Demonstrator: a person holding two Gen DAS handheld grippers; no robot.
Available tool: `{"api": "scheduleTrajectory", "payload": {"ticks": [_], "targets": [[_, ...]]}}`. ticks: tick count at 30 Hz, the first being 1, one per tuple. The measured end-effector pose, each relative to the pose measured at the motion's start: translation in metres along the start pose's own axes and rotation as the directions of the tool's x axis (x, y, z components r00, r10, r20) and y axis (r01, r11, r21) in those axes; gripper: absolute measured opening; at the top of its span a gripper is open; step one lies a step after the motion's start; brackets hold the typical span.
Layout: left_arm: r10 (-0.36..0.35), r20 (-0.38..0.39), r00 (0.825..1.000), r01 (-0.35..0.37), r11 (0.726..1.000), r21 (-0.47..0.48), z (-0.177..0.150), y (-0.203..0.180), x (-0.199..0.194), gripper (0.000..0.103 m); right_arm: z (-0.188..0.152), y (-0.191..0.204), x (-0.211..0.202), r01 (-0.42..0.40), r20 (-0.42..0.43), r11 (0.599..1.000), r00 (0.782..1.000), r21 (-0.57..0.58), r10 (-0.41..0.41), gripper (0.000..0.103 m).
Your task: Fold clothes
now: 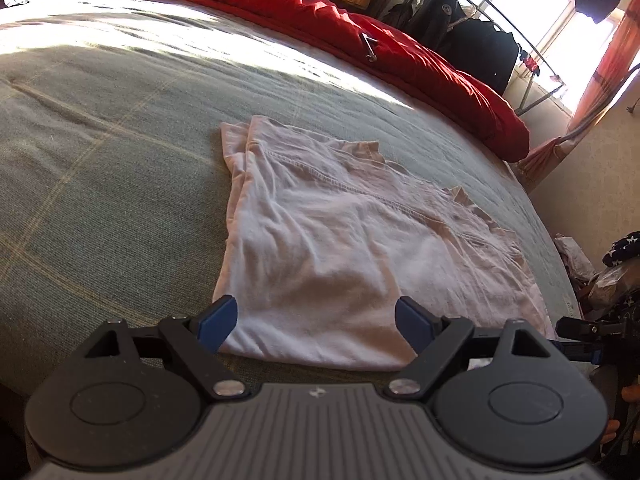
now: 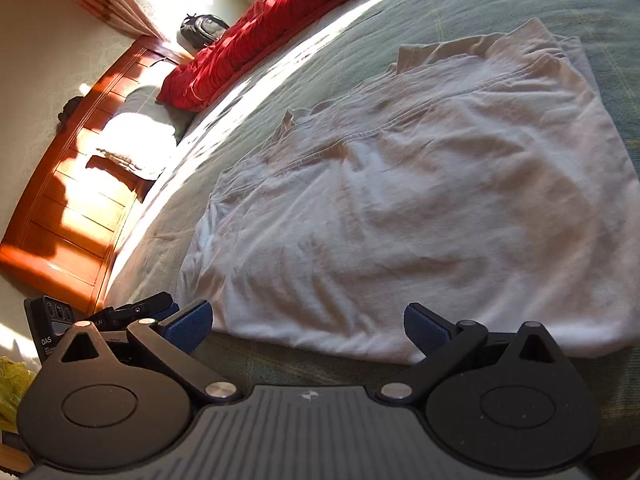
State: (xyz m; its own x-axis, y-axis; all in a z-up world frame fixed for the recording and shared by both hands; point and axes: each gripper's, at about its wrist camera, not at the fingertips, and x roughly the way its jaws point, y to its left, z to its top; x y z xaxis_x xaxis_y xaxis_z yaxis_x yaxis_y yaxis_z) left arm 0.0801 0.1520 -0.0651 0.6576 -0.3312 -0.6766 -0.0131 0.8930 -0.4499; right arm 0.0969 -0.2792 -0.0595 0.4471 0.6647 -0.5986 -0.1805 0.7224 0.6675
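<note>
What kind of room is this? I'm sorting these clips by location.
Most likely a bedroom: a bed with a green blanket, a red duvet along its far side, and a clothes rack by the window.

Green bed (image 1: pixel 100 152): white shirt (image 1: pixel 320 248), red duvet (image 1: pixel 360 36)

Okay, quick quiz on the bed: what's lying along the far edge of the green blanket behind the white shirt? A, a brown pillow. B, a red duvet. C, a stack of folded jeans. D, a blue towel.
B: a bunched red duvet runs along the far edge of the green blanket, beyond the white shirt.
</note>
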Motion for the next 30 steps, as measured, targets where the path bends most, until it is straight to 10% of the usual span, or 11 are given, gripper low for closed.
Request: {"api": "scheduleTrajectory", "payload": {"ticks": [7,25,30], "targets": [[0.032,-0.033,0.999,-0.032,0.999,-0.008,-0.003,-0.002,0.022,0.086,-0.004,-0.027,0.005,0.105,0.079,0.993,0.991,0.056,-0.109,0.103],[0.065,0.016,0.998,-0.064,0.997,-0.042,0.02,0.007,0.037,0.086,-0.02,-0.042,-0.003,0.029,0.151,0.998,0.988,0.063,-0.039,0.103],[0.067,0.049,0.997,-0.067,0.998,-0.005,0.021,-0.003,0.016,0.086,-0.006,-0.009,-0.01,0.179,0.201,0.979,0.967,-0.095,-0.157,0.103]]}}
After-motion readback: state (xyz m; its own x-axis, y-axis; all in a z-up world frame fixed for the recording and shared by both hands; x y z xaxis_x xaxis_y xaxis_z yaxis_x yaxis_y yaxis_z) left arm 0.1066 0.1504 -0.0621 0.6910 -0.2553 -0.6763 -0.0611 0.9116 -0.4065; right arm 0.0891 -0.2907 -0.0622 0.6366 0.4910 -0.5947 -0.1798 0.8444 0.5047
